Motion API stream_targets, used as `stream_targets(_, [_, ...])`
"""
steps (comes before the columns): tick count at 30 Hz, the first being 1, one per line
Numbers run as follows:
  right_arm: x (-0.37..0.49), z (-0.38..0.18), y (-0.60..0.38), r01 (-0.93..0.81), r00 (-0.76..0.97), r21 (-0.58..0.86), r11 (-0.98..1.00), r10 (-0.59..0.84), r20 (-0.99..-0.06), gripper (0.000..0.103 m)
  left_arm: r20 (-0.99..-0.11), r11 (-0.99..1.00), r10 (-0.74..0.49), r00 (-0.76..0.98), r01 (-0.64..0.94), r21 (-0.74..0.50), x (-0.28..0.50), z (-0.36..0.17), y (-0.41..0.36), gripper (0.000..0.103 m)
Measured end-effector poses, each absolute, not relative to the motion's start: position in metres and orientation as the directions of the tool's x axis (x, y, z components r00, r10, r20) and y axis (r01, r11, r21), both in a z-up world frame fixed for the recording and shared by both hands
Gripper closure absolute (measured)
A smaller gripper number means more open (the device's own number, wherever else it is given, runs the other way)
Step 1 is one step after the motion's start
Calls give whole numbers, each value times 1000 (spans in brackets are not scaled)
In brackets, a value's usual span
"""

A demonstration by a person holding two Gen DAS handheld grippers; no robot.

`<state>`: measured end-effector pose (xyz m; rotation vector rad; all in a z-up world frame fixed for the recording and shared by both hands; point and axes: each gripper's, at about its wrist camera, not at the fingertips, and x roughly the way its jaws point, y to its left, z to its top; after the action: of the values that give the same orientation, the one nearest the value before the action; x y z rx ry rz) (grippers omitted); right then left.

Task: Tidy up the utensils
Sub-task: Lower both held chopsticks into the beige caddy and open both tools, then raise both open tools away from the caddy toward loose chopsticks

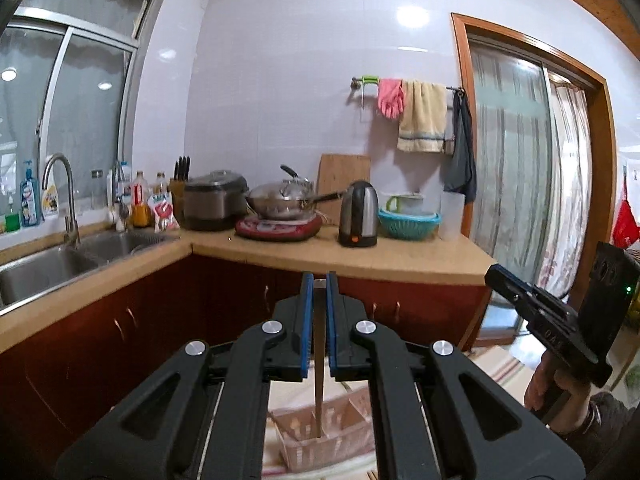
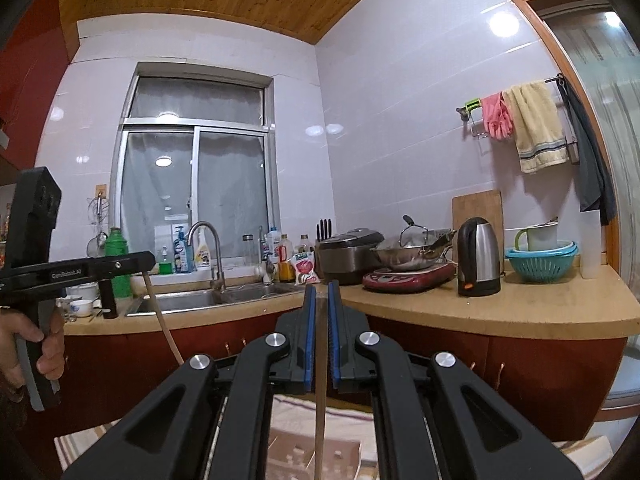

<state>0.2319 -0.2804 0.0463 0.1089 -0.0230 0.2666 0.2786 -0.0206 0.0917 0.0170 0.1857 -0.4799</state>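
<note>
Blue-padded jaws of the left gripper are clamped on a thin brown chopstick that hangs straight down between them, its lower end reaching into a pale pink slatted utensil basket directly below. The right gripper is likewise closed on a second chopstick, which drops toward the same utensil basket, seen blurred under the jaws on a striped cloth. To the right of the basket in the left wrist view, a hand grips the handle of the right gripper; in the right wrist view the left gripper shows to the basket's left with its chopstick slanting down from it.

Beyond the basket run red-brown cabinet doors beneath a tan L-shaped countertop. On the counter behind the basket stand a steel electric kettle, a lidded wok on a red induction cooker, a rice cooker and a knife block. Further left of the basket lies a steel sink with a curved tap; further right sits a teal colander.

On the far white-tiled wall above, a rail holds pink rubber gloves and a yellow towel.
</note>
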Motion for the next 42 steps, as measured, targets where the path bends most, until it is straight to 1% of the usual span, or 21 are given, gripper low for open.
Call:
stream_targets(4, [255,39,-280,-253,968,111,961,251,33,96,-161,900,-431,888,436,-5,295,83,-28,96])
stream_targets(10, [293,13,-283,-236,969,167,957,245,-32,96,-246,910,-411,878,412,-46,331,43,-31,96])
stream_targets(17, [324,-30,-283,-224,954,221,949,260,-151,96,-348,915,-397,849,394,-81,359,-5,-28,96])
stream_targets(18, [327,-35,-282,-223,950,223,949,263,-167,96,-358,918,-392,848,388,-86,361,-10,-27,95])
stream_targets(20, [333,-41,-283,-220,944,232,948,267,-194,96,-373,922,-382,845,377,-89,364,-19,-26,82])
stream_targets(21, [335,-46,-283,-213,941,241,947,266,-211,96,-376,924,-378,846,372,-90,365,-21,-25,66])
stream_targets(22, [337,-48,-284,-205,940,249,946,262,-220,90,-373,927,-370,851,363,-92,364,-24,-23,50])
stream_targets(23, [337,-51,-285,-197,939,258,946,257,-226,75,-371,928,-370,852,361,-96,365,-25,-23,45])
stream_targets(24, [336,-52,-286,-193,940,263,945,255,-226,67,-373,926,-374,849,364,-101,364,-26,-23,41])
stream_targets(25, [335,-52,-286,-187,943,263,946,248,-222,56,-378,925,-376,846,365,-102,363,-27,-22,38])
stream_targets(26, [331,-51,-286,-184,946,258,948,242,-215,55,-381,926,-374,846,364,-100,363,-27,-22,36])
stream_targets(28, [325,-49,-286,-182,948,246,952,236,-215,53,-381,926,-374,846,365,-98,357,-25,-20,27])
stream_targets(30, [316,-46,-286,-180,950,245,953,233,-208,50,-373,926,-374,849,365,-96,348,-22,-19,24])
stream_targets(31, [308,-44,-286,-177,951,245,953,230,-205,50,-371,927,-372,851,365,-92,343,-21,-18,21])
stream_targets(34, [288,-41,-284,-173,952,221,960,221,-213,50,-358,932,-357,863,356,-71,319,-22,-15,17])
stream_targets(37, [260,-44,-281,-164,954,194,967,206,-219,50,-358,938,-336,871,344,-42,292,-31,-10,16])
stream_targets(42, [210,-61,-283,-136,951,173,975,178,-253,50,-385,947,-290,876,322,19,249,-59,-3,16])
